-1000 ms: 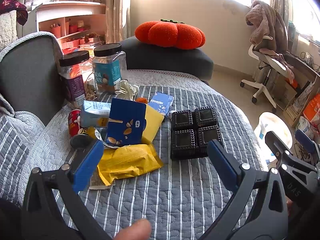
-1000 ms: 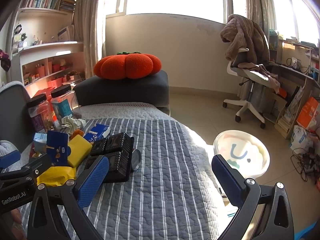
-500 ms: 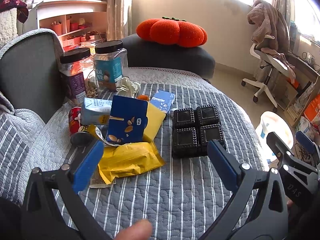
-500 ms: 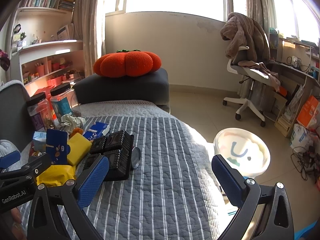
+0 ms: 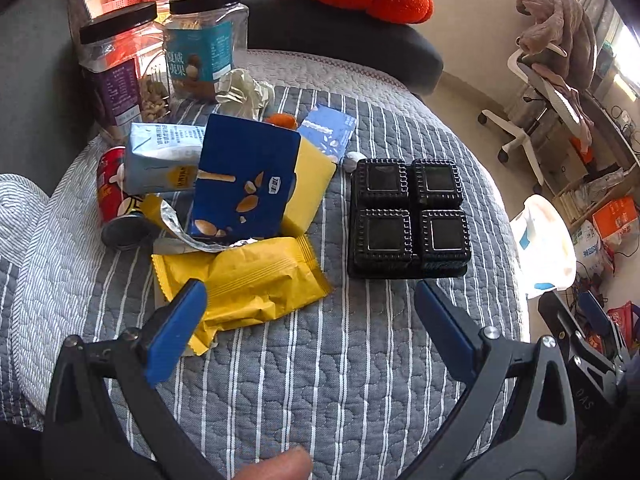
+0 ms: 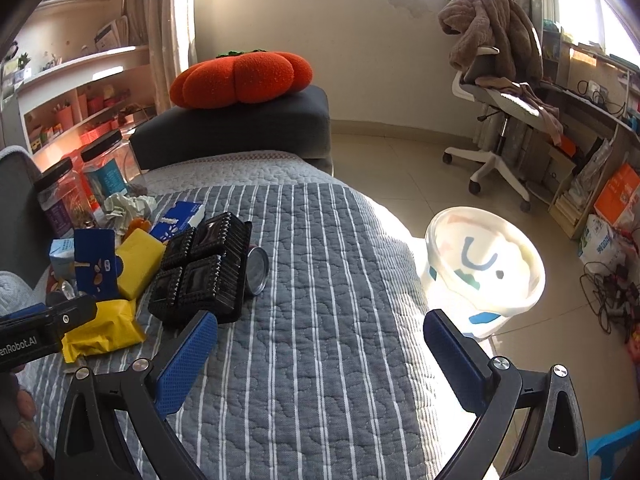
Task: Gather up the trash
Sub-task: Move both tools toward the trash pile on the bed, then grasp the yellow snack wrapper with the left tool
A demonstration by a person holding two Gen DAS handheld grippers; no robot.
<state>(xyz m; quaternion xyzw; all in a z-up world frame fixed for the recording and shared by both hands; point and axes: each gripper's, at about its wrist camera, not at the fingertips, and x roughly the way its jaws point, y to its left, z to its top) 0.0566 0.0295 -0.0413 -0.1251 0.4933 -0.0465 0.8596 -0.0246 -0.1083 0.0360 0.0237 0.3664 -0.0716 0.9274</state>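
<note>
The striped sofa cover (image 5: 360,360) is carrying all the litter, so collecting is barely starting, as far as I can judge. The white bin (image 6: 484,268) is standing on the floor at three o'clock, apparently empty. A black tray (image 5: 408,220) is lying at one o'clock; a yellow wrapper (image 5: 248,284), blue box (image 5: 244,184) and carton (image 5: 160,156) are piling at eleven. The left gripper (image 5: 308,316) and right gripper (image 6: 320,344) are both hanging spread wide, gripping nothing.
</note>
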